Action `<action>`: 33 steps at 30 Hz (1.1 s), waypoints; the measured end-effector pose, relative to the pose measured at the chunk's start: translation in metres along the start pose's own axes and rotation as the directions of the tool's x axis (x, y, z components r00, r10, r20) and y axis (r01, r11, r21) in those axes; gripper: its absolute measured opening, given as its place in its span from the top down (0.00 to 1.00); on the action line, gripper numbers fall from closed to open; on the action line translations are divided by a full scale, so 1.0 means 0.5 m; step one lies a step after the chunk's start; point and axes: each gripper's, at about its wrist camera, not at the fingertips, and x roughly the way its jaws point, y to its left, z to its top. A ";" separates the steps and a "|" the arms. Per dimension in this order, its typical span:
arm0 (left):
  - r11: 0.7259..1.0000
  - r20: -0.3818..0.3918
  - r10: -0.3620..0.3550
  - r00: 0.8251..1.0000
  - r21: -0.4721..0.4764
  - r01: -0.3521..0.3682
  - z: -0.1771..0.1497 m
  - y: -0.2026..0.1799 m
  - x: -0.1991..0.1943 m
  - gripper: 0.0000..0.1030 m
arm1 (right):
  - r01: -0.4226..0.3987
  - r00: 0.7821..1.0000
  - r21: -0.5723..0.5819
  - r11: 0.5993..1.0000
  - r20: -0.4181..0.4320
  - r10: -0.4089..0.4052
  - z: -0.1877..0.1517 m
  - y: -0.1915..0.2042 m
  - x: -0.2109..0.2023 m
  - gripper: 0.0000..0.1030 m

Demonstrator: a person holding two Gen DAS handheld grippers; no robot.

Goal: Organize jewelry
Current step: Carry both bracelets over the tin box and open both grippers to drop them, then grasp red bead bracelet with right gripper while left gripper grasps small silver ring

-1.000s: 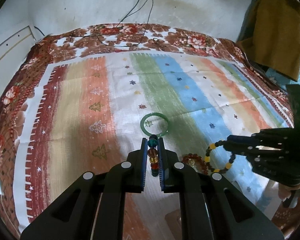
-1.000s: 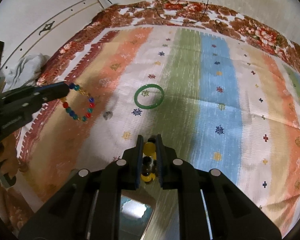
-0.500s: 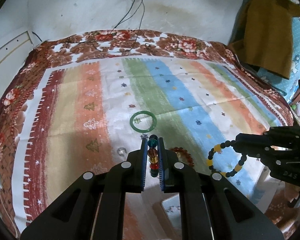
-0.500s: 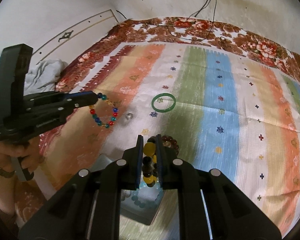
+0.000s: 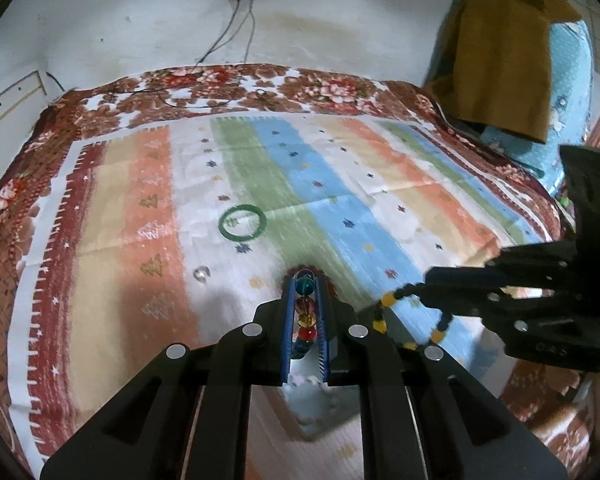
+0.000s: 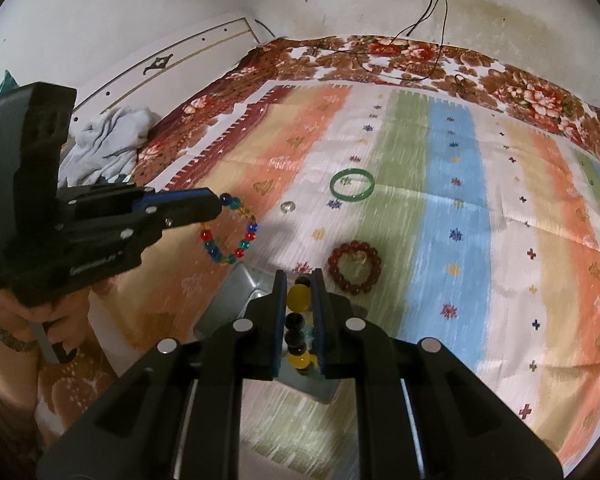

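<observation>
A multicoloured bead bracelet (image 6: 229, 233) hangs in the air from the tips of the left gripper (image 5: 305, 280), whose blue-lined jaws are pressed together on a run of its teal, amber, yellow and red beads; in the right wrist view the loop dangles free above the orange stripe of the bedspread (image 6: 452, 240). A second bracelet of black and yellow beads (image 6: 298, 322) is pinched the same way between the right gripper (image 6: 299, 278) jaws, its loop drooping below that gripper's tip in the left wrist view. Under both grippers sits a shiny box (image 6: 236, 300), largely covered by the gripper bodies, so its contents cannot be made out. Just beyond the right gripper's tips a dark red bead bracelet (image 6: 354, 266) lies flat on the cloth, and farther off rests a green bangle (image 6: 352, 185), with a small clear bead or stone (image 6: 287, 206) to its left, too small to identify. A crumpled pale cloth (image 6: 108, 144) lies by the bed's far edge. A hand (image 6: 36, 312) grips the left gripper's handle, partly cut off.
</observation>
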 end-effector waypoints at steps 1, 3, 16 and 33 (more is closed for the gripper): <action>1.000 -0.004 -0.005 1.000 0.002 0.005 -0.007 -0.005 -0.001 0.91 | -0.003 1.000 0.002 1.000 -0.003 0.003 -0.004 0.001 0.000 0.87; 1.000 -0.016 -0.013 1.000 0.003 0.013 -0.021 -0.012 0.001 0.91 | -0.010 1.000 0.002 1.000 -0.018 0.010 -0.012 0.003 0.005 0.87; 0.991 -0.087 0.080 0.993 -0.100 -0.089 -0.031 0.074 0.047 0.65 | 0.072 0.994 0.056 0.996 -0.081 -0.068 -0.005 -0.053 0.056 0.42; 0.972 -0.207 0.171 0.963 -0.122 -0.199 0.038 0.185 0.183 0.54 | 0.104 0.963 0.136 0.985 -0.263 -0.066 0.040 -0.165 0.215 0.42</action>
